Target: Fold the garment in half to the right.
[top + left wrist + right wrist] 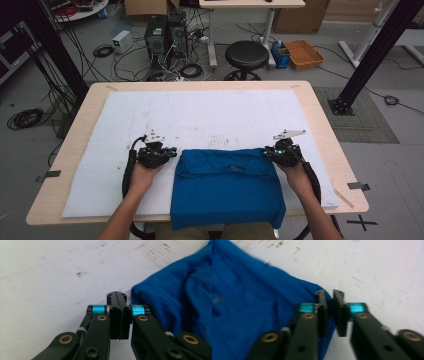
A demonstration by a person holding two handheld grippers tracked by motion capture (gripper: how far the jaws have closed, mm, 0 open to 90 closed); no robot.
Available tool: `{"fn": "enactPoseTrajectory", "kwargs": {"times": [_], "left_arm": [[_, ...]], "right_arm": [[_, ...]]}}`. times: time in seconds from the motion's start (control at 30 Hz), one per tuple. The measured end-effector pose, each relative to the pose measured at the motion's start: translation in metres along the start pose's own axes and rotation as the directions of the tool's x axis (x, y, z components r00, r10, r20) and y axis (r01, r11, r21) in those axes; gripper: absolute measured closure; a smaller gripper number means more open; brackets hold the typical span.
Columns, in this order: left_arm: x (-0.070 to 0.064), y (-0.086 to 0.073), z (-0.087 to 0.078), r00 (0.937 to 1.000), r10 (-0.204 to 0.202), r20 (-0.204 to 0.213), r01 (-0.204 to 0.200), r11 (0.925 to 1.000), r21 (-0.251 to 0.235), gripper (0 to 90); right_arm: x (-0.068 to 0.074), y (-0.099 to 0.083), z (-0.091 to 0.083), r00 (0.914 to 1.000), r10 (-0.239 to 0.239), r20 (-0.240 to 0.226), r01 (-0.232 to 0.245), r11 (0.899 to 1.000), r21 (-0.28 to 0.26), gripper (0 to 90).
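surface: wooden table (70, 150), pale top; a white sheet (200, 115) covers most of it, marked with dark smudges and scuffs near the middle
garment: blue cloth (227, 187), folded into a rough rectangle at the near edge of the sheet, its lower hem hanging over the table's front; between the two grippers
left gripper (172, 152): held in the person's left hand (142, 175), just beside the cloth's upper left corner; in the left gripper view (117, 296) the jaws are pressed flat together with nothing between them, the blue cloth lying to one side
right gripper (267, 151): held in the right hand (295, 175), at the cloth's upper right corner; in the right gripper view (329, 296) a narrow gap stands between the jaws, nothing clamped, cloth edge just under them; picture blurred
room: grey floor; black round stool (246, 55) beyond the table; computer towers (165, 32) with tangled cables; cardboard tray (303, 53); black frame posts (367, 60) at both sides
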State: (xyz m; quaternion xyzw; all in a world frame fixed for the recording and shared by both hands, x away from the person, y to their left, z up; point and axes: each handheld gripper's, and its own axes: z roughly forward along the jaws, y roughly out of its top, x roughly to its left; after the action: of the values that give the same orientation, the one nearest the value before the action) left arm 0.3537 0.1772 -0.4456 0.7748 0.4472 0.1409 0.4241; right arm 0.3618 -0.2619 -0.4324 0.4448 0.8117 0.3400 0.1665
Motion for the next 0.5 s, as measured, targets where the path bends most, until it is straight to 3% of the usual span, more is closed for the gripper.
{"fn": "enactPoseTrajectory", "kwargs": {"times": [0.03, 0.1, 0.2, 0.3, 0.33, 0.4, 0.47, 0.5], "left_arm": [[0.005, -0.002, -0.002, 0.9993, -0.038, 0.008, 0.038, 0.9989, -0.026, 86.4], [0.008, -0.004, -0.003, 0.9965, -0.080, 0.026, 0.081, 0.9953, -0.053, 67.4], [0.005, -0.001, -0.002, 0.9962, -0.066, 0.057, 0.071, 0.9937, -0.087, 57.1], [-0.003, 0.005, 0.006, 0.9923, -0.049, 0.113, 0.061, 0.9924, -0.106, 48.6], [-0.006, 0.006, 0.009, 0.9919, -0.035, 0.122, 0.047, 0.9936, -0.102, 46.4], [-0.011, 0.009, 0.018, 0.9903, -0.018, 0.138, 0.029, 0.9966, -0.077, 44.1], [-0.015, 0.009, 0.026, 0.9913, -0.003, 0.131, 0.005, 0.9998, -0.019, 44.9], [-0.017, 0.009, 0.029, 0.9916, 0.009, 0.129, -0.010, 0.9999, 0.013, 56.4]], "right_arm": [[-0.002, 0.000, -0.002, 0.9999, 0.017, 0.001, -0.017, 1.000, -0.017, 67.1], [-0.009, 0.001, -0.010, 0.9959, 0.077, -0.047, -0.082, 0.992, -0.100, 54.1], [-0.013, 0.003, -0.015, 0.9930, 0.106, -0.052, -0.114, 0.979, -0.168, 46.0], [-0.016, 0.002, -0.005, 0.9901, 0.109, -0.088, -0.120, 0.984, -0.129, 41.0], [-0.016, 0.001, 0.000, 0.9863, 0.120, -0.113, -0.132, 0.986, -0.101, 41.1], [-0.014, -0.001, 0.008, 0.9883, 0.103, -0.112, -0.110, 0.992, -0.058, 43.2], [-0.012, -0.003, 0.014, 0.9897, 0.073, -0.123, -0.075, 0.997, -0.015, 56.3], [-0.011, -0.004, 0.015, 0.9924, 0.039, -0.117, -0.041, 0.999, -0.016, 61.4]]}}
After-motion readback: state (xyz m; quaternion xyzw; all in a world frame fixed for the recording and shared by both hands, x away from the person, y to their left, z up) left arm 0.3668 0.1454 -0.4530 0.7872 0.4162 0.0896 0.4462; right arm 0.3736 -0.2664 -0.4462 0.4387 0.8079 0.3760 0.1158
